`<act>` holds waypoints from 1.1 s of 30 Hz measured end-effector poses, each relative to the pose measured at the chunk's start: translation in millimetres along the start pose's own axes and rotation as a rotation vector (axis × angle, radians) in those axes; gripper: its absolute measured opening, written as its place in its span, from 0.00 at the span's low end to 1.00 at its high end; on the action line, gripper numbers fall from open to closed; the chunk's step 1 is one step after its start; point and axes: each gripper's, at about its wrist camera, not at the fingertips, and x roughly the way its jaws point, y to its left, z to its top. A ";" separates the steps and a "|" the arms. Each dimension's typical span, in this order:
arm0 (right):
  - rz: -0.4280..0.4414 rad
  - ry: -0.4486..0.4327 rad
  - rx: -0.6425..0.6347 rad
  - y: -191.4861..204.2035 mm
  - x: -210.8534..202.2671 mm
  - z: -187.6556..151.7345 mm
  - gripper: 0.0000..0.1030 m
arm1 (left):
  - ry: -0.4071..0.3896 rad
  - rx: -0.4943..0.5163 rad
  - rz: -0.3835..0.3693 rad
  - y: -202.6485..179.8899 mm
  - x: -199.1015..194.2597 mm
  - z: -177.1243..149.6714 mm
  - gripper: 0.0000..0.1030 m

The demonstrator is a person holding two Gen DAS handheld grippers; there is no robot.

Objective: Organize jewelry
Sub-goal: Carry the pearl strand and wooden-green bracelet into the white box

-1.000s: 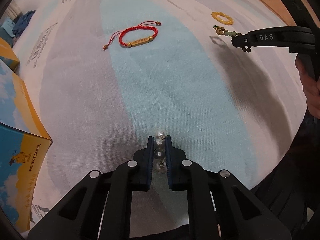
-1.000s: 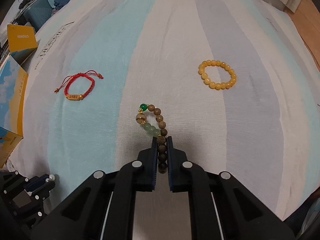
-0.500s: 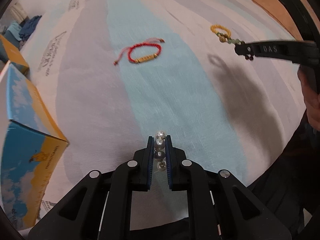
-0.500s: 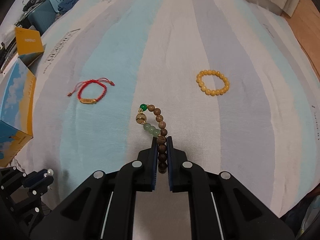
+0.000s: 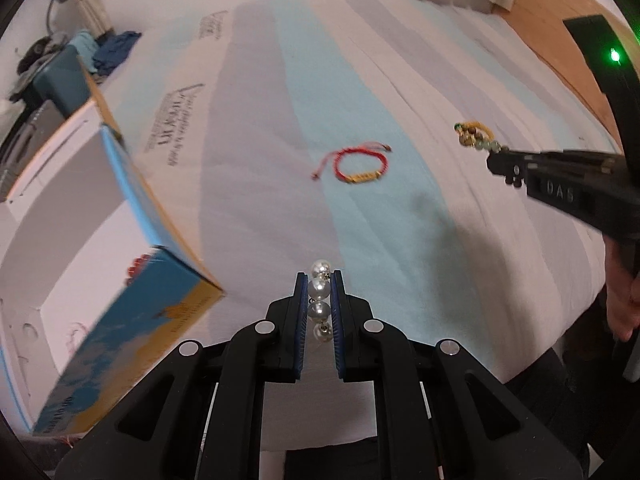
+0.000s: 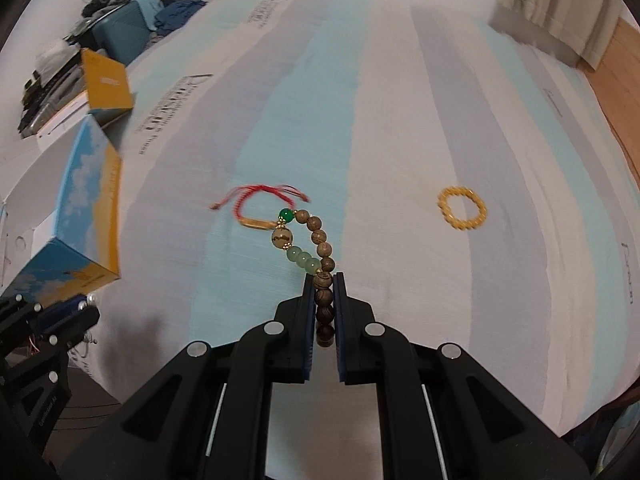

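Observation:
My left gripper [image 5: 320, 280] is shut on a string of white pearls [image 5: 319, 289], held above the striped bedsheet. My right gripper [image 6: 323, 280] is shut on a wooden bead bracelet [image 6: 316, 236] with green beads; its loop hangs in front of the fingertips. In the left wrist view that right gripper [image 5: 496, 158] comes in from the right with the same bracelet [image 5: 476, 140]. A red cord bracelet [image 5: 360, 166] [image 6: 256, 204] with a gold bar lies flat on the light blue stripe. A yellow bead bracelet [image 6: 462, 209] lies further right. The left gripper [image 6: 86, 306] shows at the right wrist view's lower left.
An open blue and yellow cardboard box [image 5: 120, 280] [image 6: 80, 208] stands at the left, white inside. A smaller yellow box [image 6: 106, 84] and piled clothes sit behind it. A wooden floor [image 5: 560, 20] lies past the bed's right side. A person's hand [image 5: 624, 300] holds the right gripper.
Both grippers have risen with their bracelets, so the sheet and lying bracelets look smaller and farther. The box has come further into the left wrist view. Both grips are unchanged.

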 end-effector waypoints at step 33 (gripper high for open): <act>0.204 -0.020 -0.398 314.9 -25.4 19.5 0.07 | -0.001 -0.367 0.174 240.7 -57.7 -63.9 0.10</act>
